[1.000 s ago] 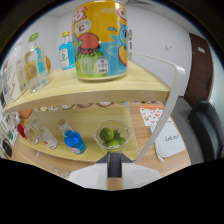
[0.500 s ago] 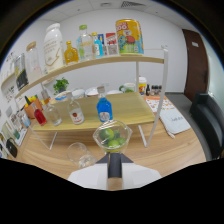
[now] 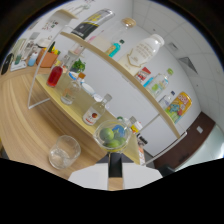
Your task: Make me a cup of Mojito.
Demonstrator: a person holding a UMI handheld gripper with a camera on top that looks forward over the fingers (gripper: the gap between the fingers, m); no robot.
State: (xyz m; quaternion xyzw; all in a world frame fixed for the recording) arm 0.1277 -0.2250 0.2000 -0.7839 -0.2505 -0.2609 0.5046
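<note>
The bowl (image 3: 114, 136), a small clear one with green limes (image 3: 111, 138) in it, sits right at the gripper (image 3: 114, 159), held up off the table and just above the fingers; the view is tilted, so the bowl is likely being carried at a lean. I cannot tell from this view whether both fingers are pressing on it, since only a dark strip shows under the bowl. Just beside it, lower and towards the table's near side, stands an empty glass (image 3: 63, 151) on the wooden table (image 3: 20, 120), and that looks like the place the limes are meant to go. To do this step well, the bowl should be brought over the glass's mouth before it is tipped further, and tipped slowly, as round limes roll out all at once and can bounce off a rim. Beyond the bowl a clear bottle (image 3: 95, 112) with a red label stands close by on the low shelf (image 3: 60, 97), with a red bottle (image 3: 55, 76) and mint (image 3: 77, 65) farther along; the swing toward the glass should keep clear of that nearest bottle. The upper shelf (image 3: 125, 70) carries taller bottles and cartons well apart from the work.
</note>
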